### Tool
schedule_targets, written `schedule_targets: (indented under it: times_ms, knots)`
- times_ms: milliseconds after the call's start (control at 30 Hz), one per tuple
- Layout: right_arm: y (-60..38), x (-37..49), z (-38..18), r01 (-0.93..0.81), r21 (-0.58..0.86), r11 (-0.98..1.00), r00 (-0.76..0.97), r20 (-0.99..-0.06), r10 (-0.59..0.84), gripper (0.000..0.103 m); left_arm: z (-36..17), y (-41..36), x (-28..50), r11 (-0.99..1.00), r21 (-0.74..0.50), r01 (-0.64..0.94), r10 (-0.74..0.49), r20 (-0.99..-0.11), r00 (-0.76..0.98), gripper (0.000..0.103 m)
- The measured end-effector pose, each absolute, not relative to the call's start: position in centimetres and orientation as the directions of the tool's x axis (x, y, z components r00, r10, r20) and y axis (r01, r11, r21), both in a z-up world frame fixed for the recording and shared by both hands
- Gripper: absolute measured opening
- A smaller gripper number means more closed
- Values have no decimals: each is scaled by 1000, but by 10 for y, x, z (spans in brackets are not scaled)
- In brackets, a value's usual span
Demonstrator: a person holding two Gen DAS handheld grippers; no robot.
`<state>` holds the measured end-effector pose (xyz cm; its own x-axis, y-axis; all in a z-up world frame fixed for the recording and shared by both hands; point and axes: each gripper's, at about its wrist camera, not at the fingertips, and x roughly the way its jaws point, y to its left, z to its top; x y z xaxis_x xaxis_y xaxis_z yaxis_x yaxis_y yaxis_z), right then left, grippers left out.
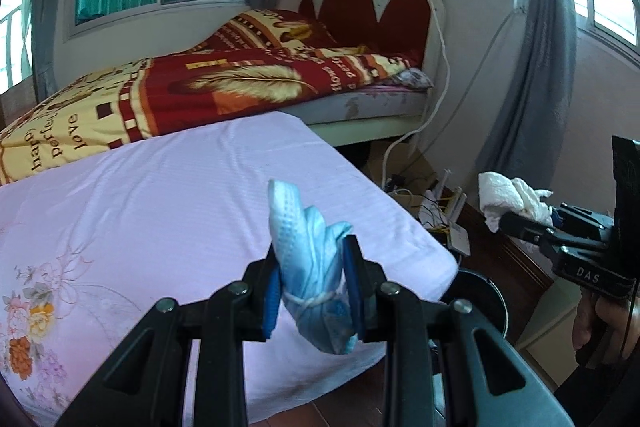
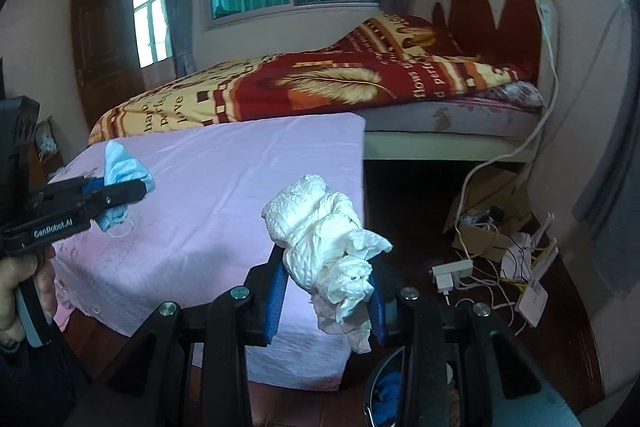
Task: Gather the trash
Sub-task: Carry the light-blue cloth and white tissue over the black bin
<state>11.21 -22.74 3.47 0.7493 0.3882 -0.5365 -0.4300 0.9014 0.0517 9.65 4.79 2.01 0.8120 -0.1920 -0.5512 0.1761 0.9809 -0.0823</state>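
Left gripper (image 1: 314, 281): black linkage arms with blue pads, clenched on the blue face mask (image 1: 310, 267).
Blue face mask: soft pleated non-woven fabric, rolled into a bundle and bound low down by its own white ear loop; its long axis runs along the fingers, the rounded tip pointing up and away past the fingertips, the bound end hanging below the pads.
Mask's place: held in the air over the near right corner of the pink table cover (image 1: 168, 211), not touching it.
Right gripper (image 2: 326, 291): same black build with blue pads, grasping the white tissue wad (image 2: 320, 239).
White tissue wad: crumpled embossed paper, twisted into a lumpy roll; it rises up and leftward from the pads, with a loose ragged tail drooping beneath them.
Wad's place: in the air just off the right edge of the pink cover, above dark wooden floor.
Pink table cover: smooth creased cloth with a floral print at its near left corner, draped over a flat-topped rectangular surface.
Bin (image 2: 386, 383): a round dark-rimmed container directly below the right gripper, mostly hidden; something blue lies inside, too obscured to identify.
Bed (image 1: 224, 83): red and yellow feather-print quilt, scalloped red headboard.
Floor by the wall: a cardboard box (image 2: 490, 215) with tangled cables, white router beside it.
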Motion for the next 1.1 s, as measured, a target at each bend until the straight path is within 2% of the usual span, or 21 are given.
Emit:
schedule_targets:
  times_ms: [1100]
  knots:
    - [-366, 88, -5, -169, 11, 986, 800, -583, 144, 37, -6, -89, 101, 907, -91, 411, -383, -585, 715, 30]
